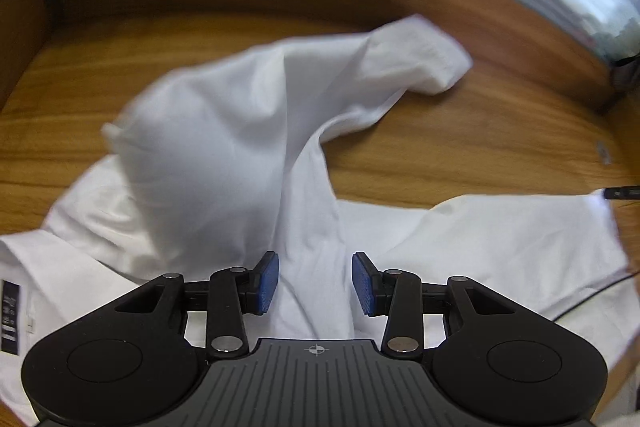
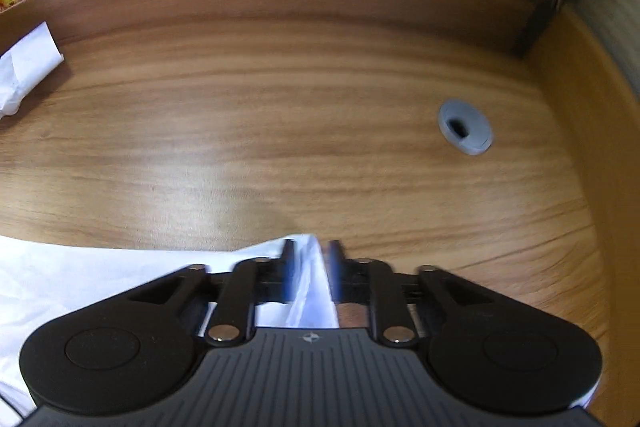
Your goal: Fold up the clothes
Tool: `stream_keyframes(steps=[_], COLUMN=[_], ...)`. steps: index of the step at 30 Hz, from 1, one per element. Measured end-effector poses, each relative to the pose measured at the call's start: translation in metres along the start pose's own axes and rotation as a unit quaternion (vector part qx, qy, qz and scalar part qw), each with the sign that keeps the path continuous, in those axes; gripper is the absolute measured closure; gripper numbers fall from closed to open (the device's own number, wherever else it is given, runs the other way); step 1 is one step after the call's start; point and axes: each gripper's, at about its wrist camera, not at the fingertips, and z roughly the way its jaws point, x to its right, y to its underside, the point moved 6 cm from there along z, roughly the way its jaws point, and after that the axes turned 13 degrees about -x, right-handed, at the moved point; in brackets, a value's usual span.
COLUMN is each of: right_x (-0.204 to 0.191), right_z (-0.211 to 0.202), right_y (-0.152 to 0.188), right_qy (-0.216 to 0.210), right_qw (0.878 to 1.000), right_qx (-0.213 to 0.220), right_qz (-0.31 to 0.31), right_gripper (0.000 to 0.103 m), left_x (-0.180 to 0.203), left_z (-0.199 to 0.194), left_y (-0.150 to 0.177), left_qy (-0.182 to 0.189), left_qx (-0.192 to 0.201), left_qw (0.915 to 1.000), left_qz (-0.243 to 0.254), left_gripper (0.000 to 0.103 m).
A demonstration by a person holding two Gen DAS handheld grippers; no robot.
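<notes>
A white shirt [image 1: 224,131] lies spread and rumpled on the wooden counter [image 1: 440,155]. In the left wrist view one sleeve arcs up from the body toward 1 o'clock, its cuff [image 1: 424,55] resting on the wood; the cloth is smooth, thin and softly creased, with a dark label [image 1: 10,315] at 8 o'clock. The left claw [image 1: 315,283] hangs over the shirt with its blue pads [image 1: 269,281] spread apart, a ridge of fabric between them but not pressed. The right claw [image 2: 311,273] stands partly apart with a peaked white fold [image 2: 312,287] of the shirt between its blurred pads; whether they pinch it cannot be told. A grey grommet [image 2: 466,127] sits at 2 o'clock.
</notes>
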Motion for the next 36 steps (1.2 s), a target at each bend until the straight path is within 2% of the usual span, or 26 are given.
stream_keyframes(steps=[2,4,8,9,12,18,19,20,21,22,24,30,33,36], right_x=[-0.003,-0.009,-0.028,-0.034,-0.052,-0.096,-0.101,-0.106,-0.111,-0.115,-0.123,-0.142,-0.152,-0.161], right_z=[-0.015,-0.029,-0.051,-0.055,-0.063,-0.077,-0.079,-0.08,-0.082,-0.085,-0.09,-0.102,-0.106,-0.106], right_y=[-0.001,0.0,0.007,0.009,0.015,0.035,0.038,0.041,0.045,0.048,0.052,0.059,0.062,0.065], right_qy=[0.006,-0.001,-0.025,-0.033,-0.052,-0.08,-0.084,-0.087,-0.089,-0.092,-0.097,-0.111,-0.116,-0.118], right_qw=[1.0,0.999,0.998,0.998,0.996,0.992,0.991,0.99,0.99,0.989,0.988,0.984,0.981,0.979], right_qx=[0.009,0.014,0.018,0.017,0.015,-0.001,-0.003,-0.003,-0.004,-0.004,-0.003,0.002,0.002,0.001], right_qz=[-0.015,-0.03,-0.054,-0.06,-0.075,-0.101,-0.105,-0.108,-0.111,-0.114,-0.12,-0.141,-0.154,-0.166], right_gripper=[0.068,0.059,0.055,0.052,0.047,0.047,0.047,0.047,0.046,0.046,0.046,0.046,0.046,0.046], left_x=[-0.004,-0.01,-0.025,-0.028,-0.037,-0.037,-0.037,-0.037,-0.037,-0.037,-0.04,-0.04,-0.038,-0.035], left_z=[-0.019,-0.037,-0.062,-0.064,-0.057,-0.033,-0.03,-0.027,-0.023,-0.025,-0.031,-0.082,-0.106,-0.113], left_y=[0.004,0.005,0.003,0.001,-0.008,-0.027,-0.03,-0.032,-0.035,-0.036,-0.037,-0.022,-0.003,0.022], left_qy=[-0.002,-0.007,-0.031,-0.039,-0.049,-0.027,-0.026,-0.024,-0.022,-0.018,-0.009,0.001,0.014,0.017], left_qx=[0.01,0.024,0.059,0.065,0.059,0.045,0.045,0.044,0.043,0.044,0.046,0.078,0.081,0.066], left_qw=[0.9999,0.9996,0.9977,0.9969,0.9967,0.9979,0.9978,0.9978,0.9977,0.9979,0.9984,0.9969,0.9966,0.9977], left_qz=[0.01,0.014,0.017,0.021,0.026,0.038,0.041,0.044,0.047,0.043,0.031,0.013,0.005,0.0], left_gripper=[0.057,0.055,0.041,0.041,0.04,0.041,0.043,0.057,0.085,0.091,0.098,0.099,0.099,0.099])
